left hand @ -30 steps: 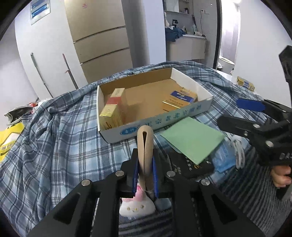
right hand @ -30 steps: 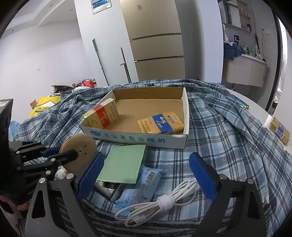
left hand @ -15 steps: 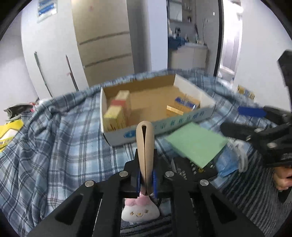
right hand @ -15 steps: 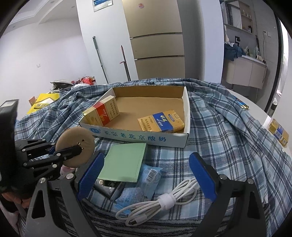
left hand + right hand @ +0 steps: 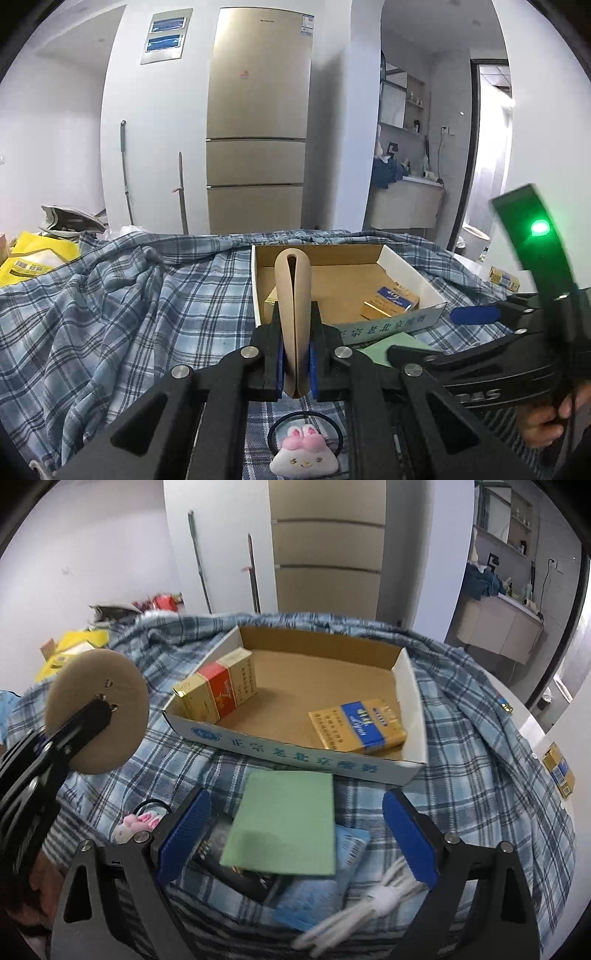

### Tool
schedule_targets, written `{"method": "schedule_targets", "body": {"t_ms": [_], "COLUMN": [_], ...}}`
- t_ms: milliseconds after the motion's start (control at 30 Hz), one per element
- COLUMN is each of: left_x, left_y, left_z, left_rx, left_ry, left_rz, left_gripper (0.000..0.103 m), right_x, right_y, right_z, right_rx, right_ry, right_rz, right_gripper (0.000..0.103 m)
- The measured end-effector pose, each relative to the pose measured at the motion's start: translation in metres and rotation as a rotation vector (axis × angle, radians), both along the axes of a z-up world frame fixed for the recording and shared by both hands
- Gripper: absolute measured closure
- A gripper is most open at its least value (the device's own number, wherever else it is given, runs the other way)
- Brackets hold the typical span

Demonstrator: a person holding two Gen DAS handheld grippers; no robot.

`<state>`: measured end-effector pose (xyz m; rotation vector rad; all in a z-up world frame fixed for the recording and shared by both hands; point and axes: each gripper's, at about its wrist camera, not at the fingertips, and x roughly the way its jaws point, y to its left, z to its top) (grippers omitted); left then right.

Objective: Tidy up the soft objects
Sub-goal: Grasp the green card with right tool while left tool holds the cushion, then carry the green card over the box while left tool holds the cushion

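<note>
My left gripper (image 5: 295, 363) is shut on a round tan powder puff (image 5: 293, 295), held edge-on above the plaid cloth, just in front of the cardboard box (image 5: 413, 273). In the right wrist view the puff (image 5: 98, 710) shows as a flat disc at the left, near the box's (image 5: 295, 749) near-left corner. A bunny hair tie (image 5: 303, 456) lies on the cloth below the left gripper; it also shows in the right wrist view (image 5: 136, 821). My right gripper (image 5: 297, 840) is open and empty, above a green cloth square (image 5: 284, 827).
The box holds a red-and-gold pack (image 5: 218, 686) and a blue-and-gold pack (image 5: 358, 725). A black pouch (image 5: 236, 867), a blue tissue pack (image 5: 325, 878) and a coiled white cable (image 5: 373, 904) lie by the green square. Another pack (image 5: 559, 770) sits at the table's right edge.
My left gripper has risen and tilted up with the puff, toward the box. My right gripper has moved forward and tipped down over the green square.
</note>
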<state>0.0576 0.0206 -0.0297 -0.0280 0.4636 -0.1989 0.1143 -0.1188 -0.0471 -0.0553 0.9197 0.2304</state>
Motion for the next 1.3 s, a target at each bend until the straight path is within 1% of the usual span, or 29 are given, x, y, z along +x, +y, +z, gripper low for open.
{"method": "schedule_targets", "body": {"t_ms": [167, 233, 333, 500, 667, 767, 800, 833, 867, 1100, 1200, 1300], "left_x": [0.0, 0.0, 0.0, -0.001, -0.002, -0.002, -0.002, -0.002, -0.002, -0.004, -0.008, -0.016], "left_y": [0.001, 0.004, 0.004, 0.007, 0.007, 0.008, 0.007, 0.006, 0.007, 0.007, 0.012, 0.013], "left_z": [-0.002, -0.002, -0.002, -0.002, 0.0, 0.0, 0.0, 0.0, 0.0, 0.001, 0.008, 0.024], "left_rx": [-0.003, -0.024, -0.022, -0.023, -0.023, -0.021, -0.021, -0.02, -0.019, -0.015, -0.051, -0.057], "left_ry": [0.012, 0.009, 0.011, 0.013, 0.004, 0.006, 0.006, 0.006, 0.006, 0.001, 0.009, -0.03], "left_rz": [0.032, 0.03, 0.027, 0.028, 0.039, 0.04, 0.04, 0.039, 0.04, 0.055, 0.056, 0.054], "left_gripper": [0.093, 0.093, 0.093, 0.093, 0.093, 0.093, 0.093, 0.093, 0.093, 0.093, 0.093, 0.093], "right_x": [0.013, 0.018, 0.018, 0.023, 0.03, 0.031, 0.031, 0.031, 0.031, 0.022, 0.013, 0.004], "right_y": [0.011, 0.013, 0.017, 0.012, 0.01, 0.009, 0.007, 0.007, 0.006, -0.006, -0.013, -0.025], "right_z": [-0.016, -0.023, -0.026, -0.029, -0.038, -0.042, -0.041, -0.041, -0.04, -0.029, -0.016, 0.001], "right_rx": [-0.035, -0.019, -0.043, -0.015, 0.003, 0.02, 0.026, 0.032, 0.04, 0.084, 0.1, 0.14], "right_ry": [0.052, 0.097, 0.089, 0.111, 0.149, 0.168, 0.167, 0.163, 0.161, 0.108, 0.049, -0.012], "right_rz": [-0.013, -0.012, -0.014, -0.03, -0.032, -0.036, -0.041, -0.046, -0.049, -0.038, -0.041, -0.044], "right_gripper": [0.009, 0.009, 0.009, 0.01, 0.015, 0.024, 0.027, 0.033, 0.035, 0.035, 0.035, 0.035]}}
